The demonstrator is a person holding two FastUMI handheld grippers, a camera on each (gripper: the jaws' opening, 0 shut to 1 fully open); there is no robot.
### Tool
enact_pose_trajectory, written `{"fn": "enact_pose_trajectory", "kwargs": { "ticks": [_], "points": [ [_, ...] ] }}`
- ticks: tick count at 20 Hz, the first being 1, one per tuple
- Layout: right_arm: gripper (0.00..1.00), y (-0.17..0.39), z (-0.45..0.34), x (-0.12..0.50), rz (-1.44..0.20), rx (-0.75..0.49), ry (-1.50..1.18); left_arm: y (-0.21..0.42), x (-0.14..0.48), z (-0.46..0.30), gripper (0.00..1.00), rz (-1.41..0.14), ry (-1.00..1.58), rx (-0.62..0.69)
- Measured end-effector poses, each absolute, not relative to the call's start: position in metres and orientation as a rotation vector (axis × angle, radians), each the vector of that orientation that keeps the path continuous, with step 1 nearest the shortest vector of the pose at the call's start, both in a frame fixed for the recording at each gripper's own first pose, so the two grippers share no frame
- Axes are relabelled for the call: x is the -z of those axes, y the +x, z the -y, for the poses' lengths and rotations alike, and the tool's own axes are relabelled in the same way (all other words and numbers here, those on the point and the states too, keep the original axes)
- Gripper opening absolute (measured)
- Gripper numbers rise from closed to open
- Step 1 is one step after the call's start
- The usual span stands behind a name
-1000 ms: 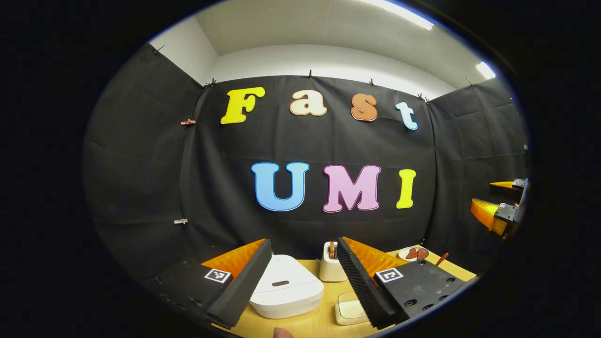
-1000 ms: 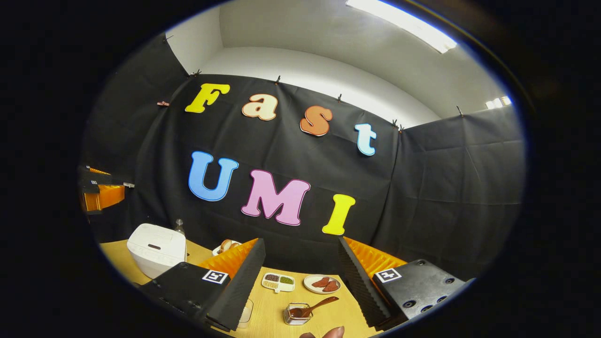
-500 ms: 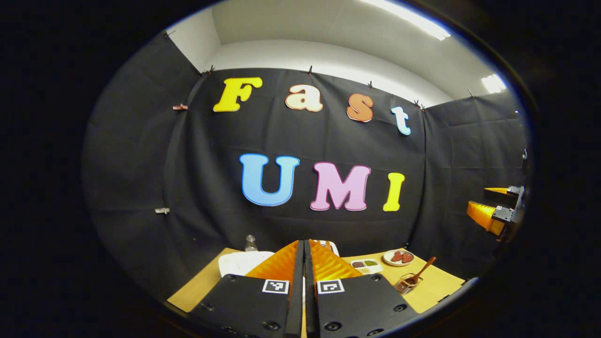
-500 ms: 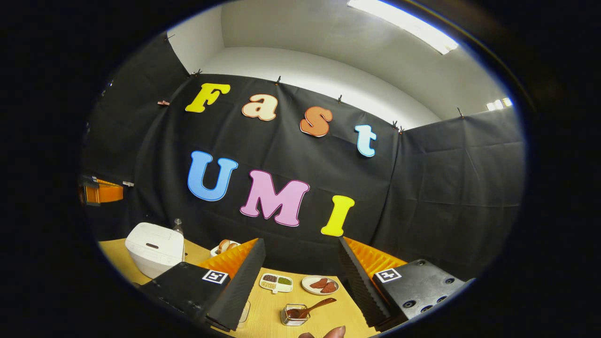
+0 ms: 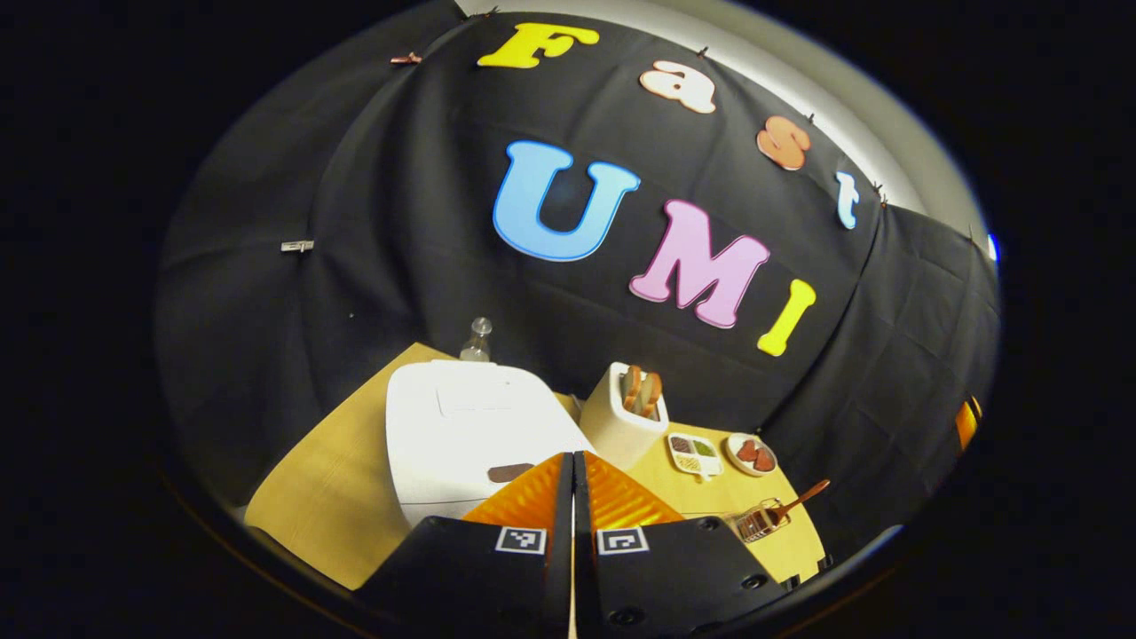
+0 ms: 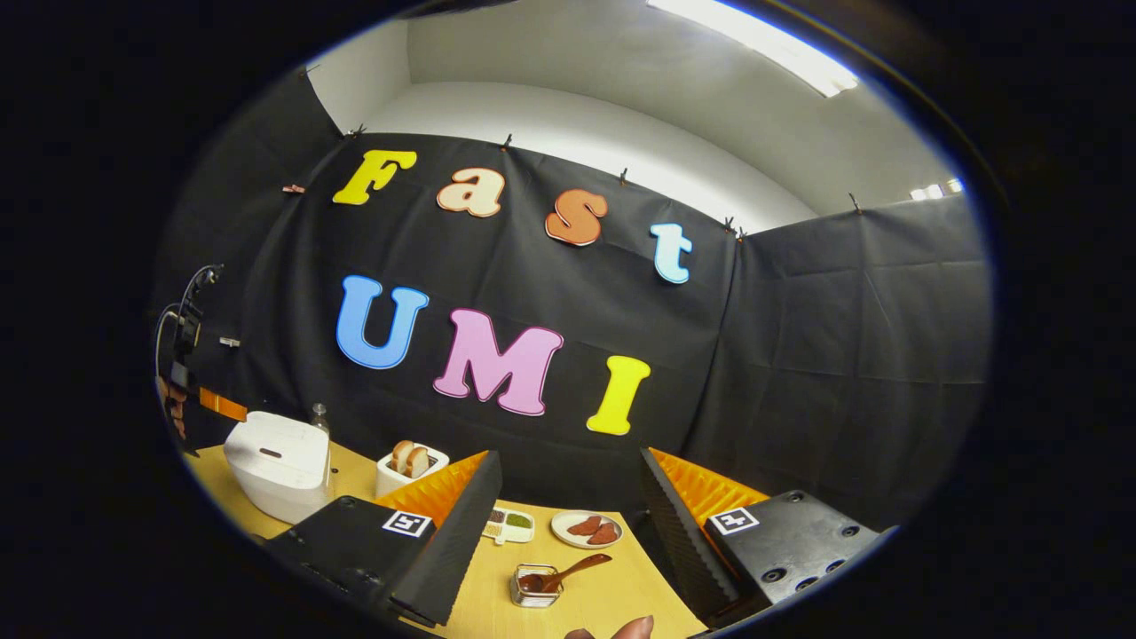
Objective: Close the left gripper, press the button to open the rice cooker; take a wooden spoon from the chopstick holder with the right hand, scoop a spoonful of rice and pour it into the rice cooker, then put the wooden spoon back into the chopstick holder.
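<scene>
The left tongs [image 5: 572, 532] are pressed together with nothing between them, so the first step is done. They point down at the white rice cooker [image 5: 470, 439], whose lid is still shut; the dark button [image 5: 510, 472] on its front lies just ahead of the tips, not yet pressed as far as I can judge. The cooker stands toward the desk's [image 5: 311, 497] left rear corner. The right tongs [image 6: 568, 532] are spread wide and hold nothing, hanging above the desk's near edge. The wooden spoon [image 6: 568, 570] rests in a small clear holder [image 6: 532, 587] near that edge, untouched. So opening the cooker, fetching the spoon, scooping, pouring and returning it all remain.

Compared with half a second ago, the left tongs have tipped downward and come closer to the cooker, which now shows far larger, with its button in sight; a second ago they were spread apart. The right tongs have barely shifted and stay spread, though the left tongs now appear at the far left of the right gripper view, above the cooker.
</scene>
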State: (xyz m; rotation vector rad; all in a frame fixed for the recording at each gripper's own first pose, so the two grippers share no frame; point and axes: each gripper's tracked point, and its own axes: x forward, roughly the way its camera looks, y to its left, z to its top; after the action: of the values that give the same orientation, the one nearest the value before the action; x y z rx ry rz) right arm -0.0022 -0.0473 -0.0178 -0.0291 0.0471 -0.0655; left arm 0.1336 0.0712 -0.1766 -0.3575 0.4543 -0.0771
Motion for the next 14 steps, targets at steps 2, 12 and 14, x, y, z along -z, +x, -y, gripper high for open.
{"fn": "enact_pose_trajectory", "kwargs": {
  "ticks": [2, 12, 14],
  "points": [
    [0.97, -0.003, 0.057, 0.027, -0.069, 0.08, -0.032, 0.151, 0.195, -0.078, 0.07, -0.516, -0.332, 0.063],
    [0.97, 0.0, 0.084, 0.048, -0.116, 0.14, -0.051, 0.186, 0.252, -0.077, 0.07, -0.688, -0.208, 0.064],
    [0.97, -0.001, 0.087, 0.05, -0.124, 0.149, -0.054, 0.187, 0.258, -0.077, 0.07, -0.709, -0.214, 0.06]
  ]
}}
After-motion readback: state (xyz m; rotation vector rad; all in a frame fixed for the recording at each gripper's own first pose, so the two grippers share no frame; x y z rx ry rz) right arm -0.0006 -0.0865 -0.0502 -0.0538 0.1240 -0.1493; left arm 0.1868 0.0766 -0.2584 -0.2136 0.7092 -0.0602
